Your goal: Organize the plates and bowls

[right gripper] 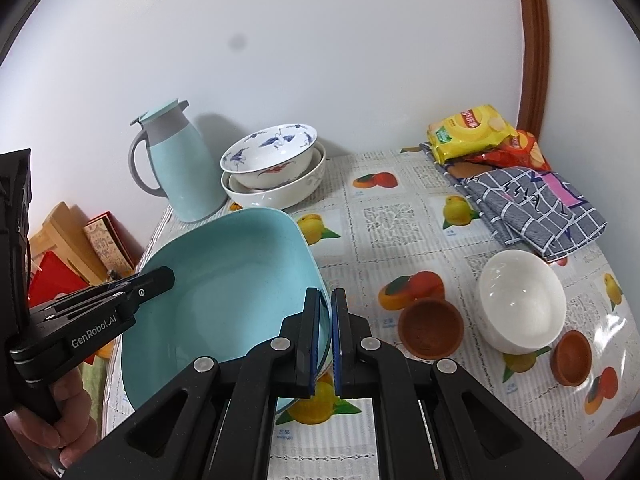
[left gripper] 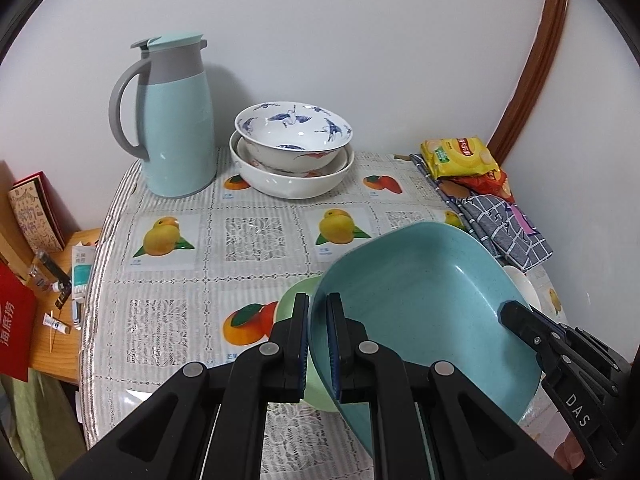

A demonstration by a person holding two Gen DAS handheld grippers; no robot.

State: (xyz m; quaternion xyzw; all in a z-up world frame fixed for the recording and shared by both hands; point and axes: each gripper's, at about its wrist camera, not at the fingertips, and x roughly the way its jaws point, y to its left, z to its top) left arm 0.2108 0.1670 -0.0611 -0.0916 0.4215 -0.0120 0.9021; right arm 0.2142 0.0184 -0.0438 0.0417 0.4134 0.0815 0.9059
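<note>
A teal square dish [left gripper: 432,300] is held tilted above the table by both grippers. My left gripper [left gripper: 318,308] is shut on its left rim; it also shows in the right wrist view [right gripper: 160,276]. My right gripper [right gripper: 326,304] is shut on its right rim; it also shows in the left wrist view [left gripper: 516,316]. A pale green dish [left gripper: 294,308] lies under the teal dish [right gripper: 224,296]. A blue-patterned bowl [left gripper: 294,126] sits stacked in wider white bowls [left gripper: 296,184] at the back. A white bowl [right gripper: 520,304] and two small brown bowls [right gripper: 430,328] [right gripper: 572,356] stand at the right.
A teal jug [left gripper: 176,120] stands at the back left by the wall. Snack packets [right gripper: 470,132] and a folded checked cloth [right gripper: 536,208] lie at the back right. A low wooden side table [left gripper: 56,320] with small items is left of the table edge.
</note>
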